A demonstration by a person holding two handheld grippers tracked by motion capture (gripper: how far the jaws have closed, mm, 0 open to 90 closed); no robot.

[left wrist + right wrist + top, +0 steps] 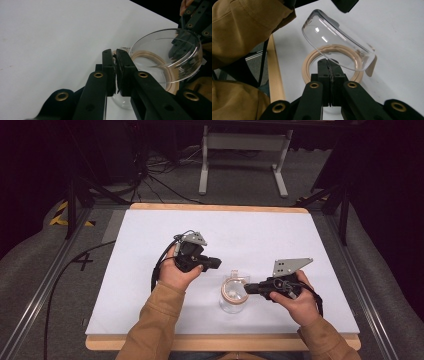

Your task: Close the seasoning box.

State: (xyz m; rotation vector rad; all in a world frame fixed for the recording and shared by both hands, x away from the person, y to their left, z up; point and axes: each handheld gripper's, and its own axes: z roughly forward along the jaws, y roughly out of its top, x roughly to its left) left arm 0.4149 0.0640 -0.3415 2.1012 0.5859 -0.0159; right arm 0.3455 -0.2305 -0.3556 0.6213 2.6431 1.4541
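Clear glass jar (233, 294) with tan ring (332, 51) standing near front of white surface (150, 270). Right tongs (248, 289) clamped on jar's rim, apparently tilting it. Left tongs (218, 263) pressed together, just beside jar, possibly touching its edge; hard to tell.

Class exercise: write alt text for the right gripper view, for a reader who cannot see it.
The right tongs, jaws closed, pinch the rim of a clear glass lid, tilted above a beige ring on the white table. A tan sleeve is at the left.
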